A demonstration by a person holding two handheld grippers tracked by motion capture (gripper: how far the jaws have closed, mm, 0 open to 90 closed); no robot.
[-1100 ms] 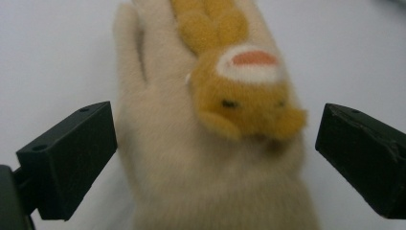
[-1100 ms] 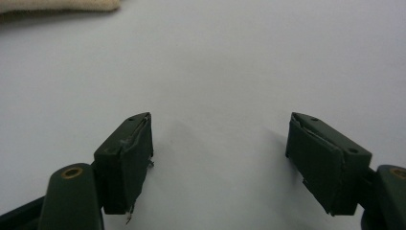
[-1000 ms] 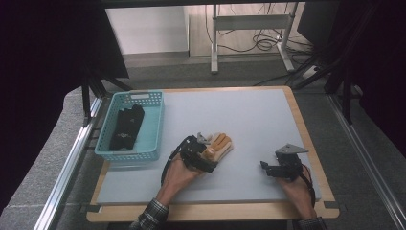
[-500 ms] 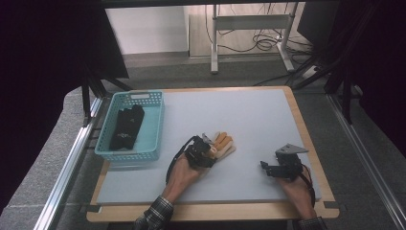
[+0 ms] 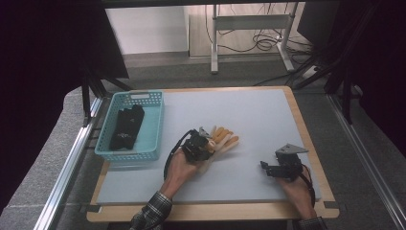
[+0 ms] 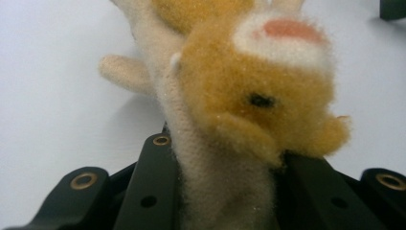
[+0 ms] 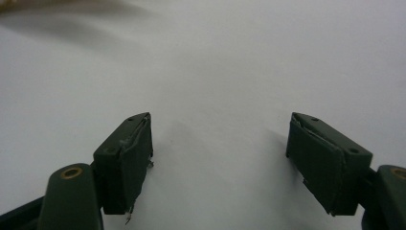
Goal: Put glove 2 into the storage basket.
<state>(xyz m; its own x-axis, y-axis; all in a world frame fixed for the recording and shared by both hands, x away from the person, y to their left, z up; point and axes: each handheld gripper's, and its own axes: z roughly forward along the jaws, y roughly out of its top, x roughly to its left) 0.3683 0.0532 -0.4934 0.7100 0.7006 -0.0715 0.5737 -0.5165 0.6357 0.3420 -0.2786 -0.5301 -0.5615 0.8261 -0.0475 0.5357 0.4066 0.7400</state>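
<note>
the teal basket (image 5: pixel 155 120) stands at the left of the grey table (image 5: pixel 268 115), with a black folded item (image 5: pixel 125 127) lying inside it. right of the basket, near the table's middle, the left gripper (image 5: pixel 206 146) has just been closing and is now clenched on the plush glove (image 5: pixel 222 140) — a tan-and-cream, animal-faced glove that lies flat on the table with its fingers pointing away from the person. farther right, well apart from the glove, the right gripper (image 5: pixel 268 168) rests near the front edge with its jaws spread and nothing between them.

risks from this position:
- the grip sits on the soft cuff end; judged from the left gripper view, the pile could compress and slide out if the glove is lifted quickly.
- the long free end would likely hang and swing, and could catch the basket rim on the way over.
- the black item takes up part of the basket floor, so the glove may land draped over the wall instead of inside.

view differences: the left gripper view shows the plush glove (image 6: pixel 230 124) pinched between the two black jaws, with its black eye and pink patch — detail too small to read from the high view. the high view gives the basket, the glove and both hands in relation to each other. the right gripper (image 7: pixel 220 158) view confirms bare table between the open pads (image 7: pixel 127 158).
</note>
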